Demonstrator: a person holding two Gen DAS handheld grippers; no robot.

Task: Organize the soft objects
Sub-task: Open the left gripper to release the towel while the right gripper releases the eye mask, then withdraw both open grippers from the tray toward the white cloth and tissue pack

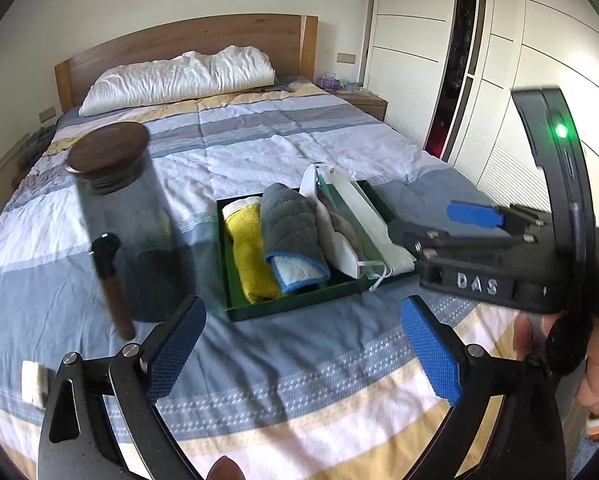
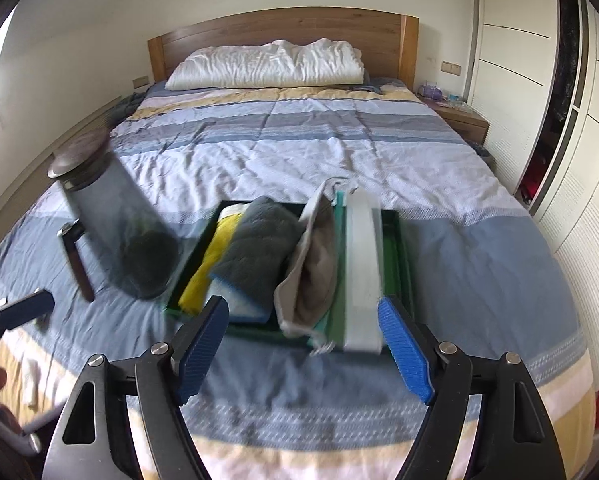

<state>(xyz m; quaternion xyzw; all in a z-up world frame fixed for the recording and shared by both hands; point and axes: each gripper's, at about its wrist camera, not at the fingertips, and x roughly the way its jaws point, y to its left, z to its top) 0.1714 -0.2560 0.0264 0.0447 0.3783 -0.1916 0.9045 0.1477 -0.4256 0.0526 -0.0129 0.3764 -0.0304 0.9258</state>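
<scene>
Light: daylight is filling the room, glowing brightest at the left edge of the right wrist view
Shadows: a soft one is lying beside the glass jar [image 1: 123, 216]
Blur: motion is smearing the green tray [image 2: 403, 256]
Edges: fisheye is bending walls, corners darkening

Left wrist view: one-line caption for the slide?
Open left tongs hover over a striped bedspread, facing a green tray of folded cloths beside a lidded glass jar; right tongs at right.

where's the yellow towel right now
The yellow towel lies at the left end of the green tray on the bed, right beside the grey cloth, with the glass jar standing further left.
</scene>
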